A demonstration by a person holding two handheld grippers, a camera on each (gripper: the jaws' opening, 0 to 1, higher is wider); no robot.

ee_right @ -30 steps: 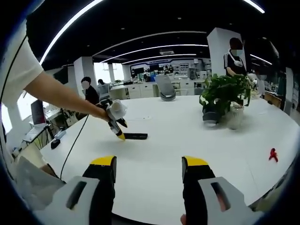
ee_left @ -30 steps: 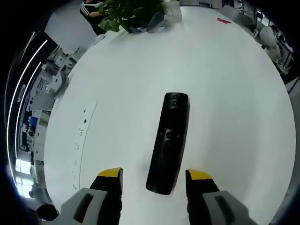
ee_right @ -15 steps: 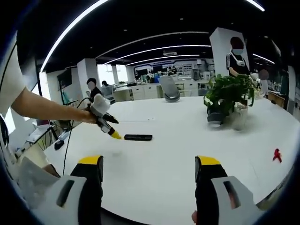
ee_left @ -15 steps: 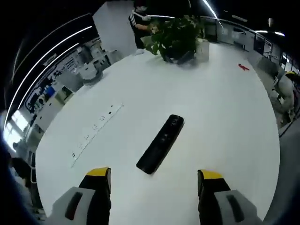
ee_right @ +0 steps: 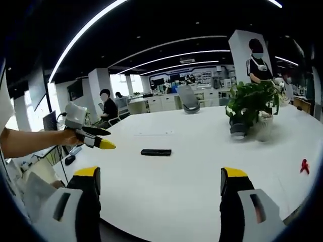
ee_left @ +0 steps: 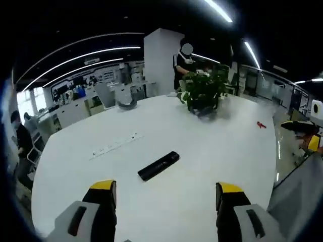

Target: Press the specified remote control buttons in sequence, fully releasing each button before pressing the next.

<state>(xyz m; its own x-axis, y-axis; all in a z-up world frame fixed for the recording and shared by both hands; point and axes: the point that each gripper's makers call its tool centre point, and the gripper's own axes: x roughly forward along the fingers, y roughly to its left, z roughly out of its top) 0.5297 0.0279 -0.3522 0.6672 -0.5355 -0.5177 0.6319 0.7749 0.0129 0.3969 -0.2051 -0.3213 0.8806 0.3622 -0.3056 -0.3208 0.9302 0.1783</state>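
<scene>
Since a second ago the left hand-held gripper (ee_left: pixel 166 190) had pulled up and away from the remote control (ee_left: pixel 159 165): earlier its yellow-tipped jaws straddled the near end of the remote, and now they stood well back from it, apart and holding nothing. The remote itself lay as before, flat on the white surface (ee_left: pixel 212 151), a long black bar set well in from every edge, nothing touching it.

From the right gripper view, the remote control (ee_right: pixel 156 152) lay out toward the middle of the surface (ee_right: pixel 202 171), and the left hand-held gripper (ee_right: pixel 103 144) hung in the air off the surface's left edge, held in a person's hand (ee_right: pixel 63 137), yellow tip pointing toward the remote but clear of it. Earlier that tip had been right over the remote's end. The right hand-held gripper (ee_right: pixel 160 177) had its jaws wide apart, empty, raised above the near edge of the surface.

A potted plant (ee_left: pixel 202 91) stood toward the far edge of the surface, with a person (ee_left: pixel 182 68) standing behind it; in the right gripper view the potted plant (ee_right: pixel 250 106) sat toward the right side. A small red object (ee_left: pixel 261 124) lay near the right edge. A row of small dark marks (ee_left: pixel 113 147) ran along the surface beyond the remote.
</scene>
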